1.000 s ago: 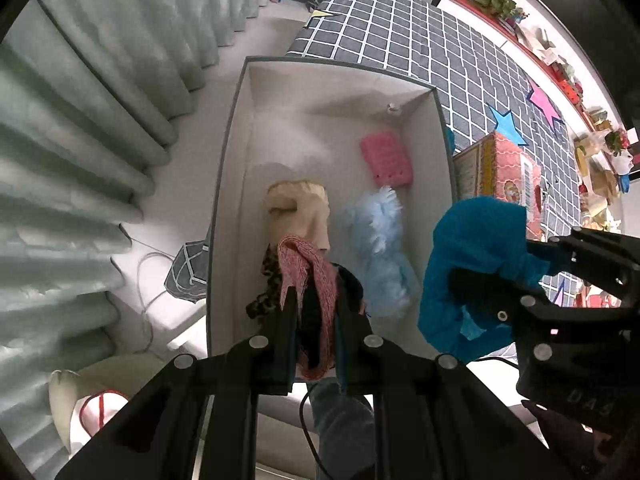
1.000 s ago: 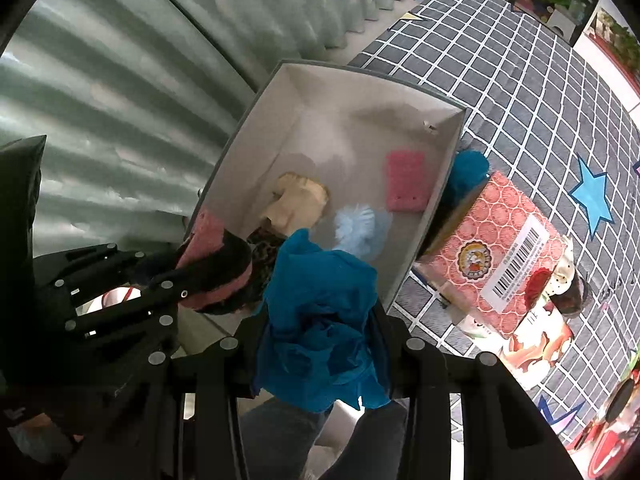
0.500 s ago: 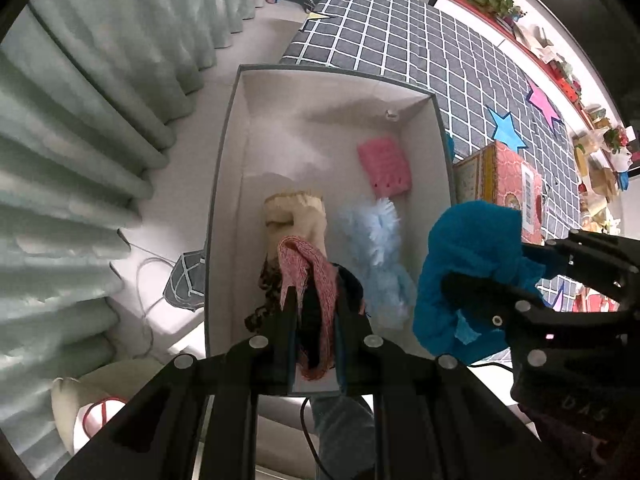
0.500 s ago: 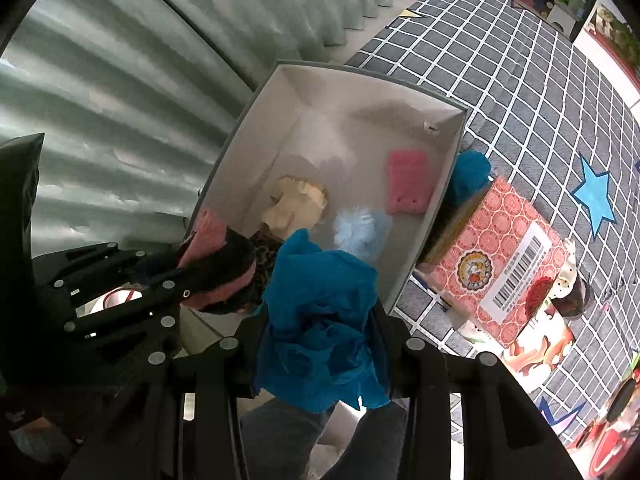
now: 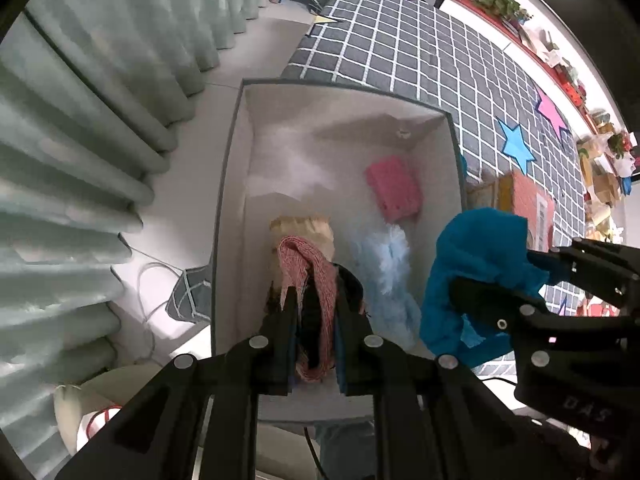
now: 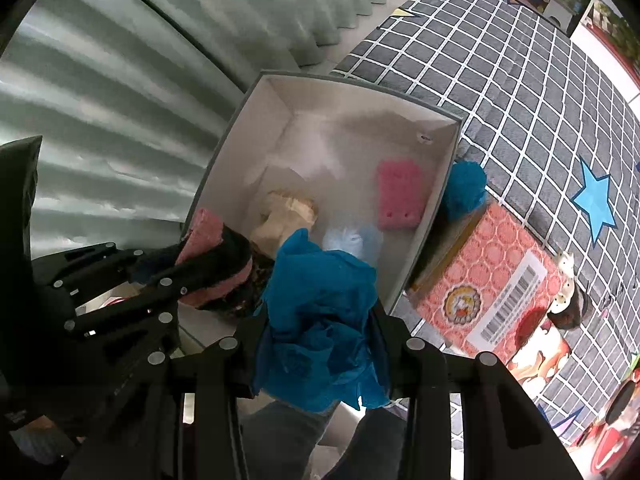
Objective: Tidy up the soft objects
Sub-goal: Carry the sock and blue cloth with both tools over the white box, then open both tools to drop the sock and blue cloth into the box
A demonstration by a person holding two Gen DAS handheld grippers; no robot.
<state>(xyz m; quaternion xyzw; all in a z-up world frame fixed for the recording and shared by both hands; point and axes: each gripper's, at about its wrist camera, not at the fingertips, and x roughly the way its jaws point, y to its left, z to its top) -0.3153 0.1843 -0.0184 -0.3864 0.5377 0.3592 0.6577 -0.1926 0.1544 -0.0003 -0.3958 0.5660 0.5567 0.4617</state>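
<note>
The left gripper (image 5: pixel 316 312) clamps a red cloth (image 5: pixel 316 276) over the box (image 5: pixel 228 208); the right gripper (image 6: pixel 320 320) clamps a blue cloth (image 6: pixel 320 312). Only the right view shows a blue pompom (image 6: pixel 464 190) outside the box. Its body reads "DAS".

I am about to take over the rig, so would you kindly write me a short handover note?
Left gripper: shut on a red-and-black cloth, hanging over the storage box.
Right gripper: shut on a blue cloth, over the box's near right corner.
Done: a pink sponge, a beige piece and a pale blue fluffy piece lie inside the box.
Left: drop both cloths in. A blue pompom sits outside the box's right wall, on the checked mat.
</note>
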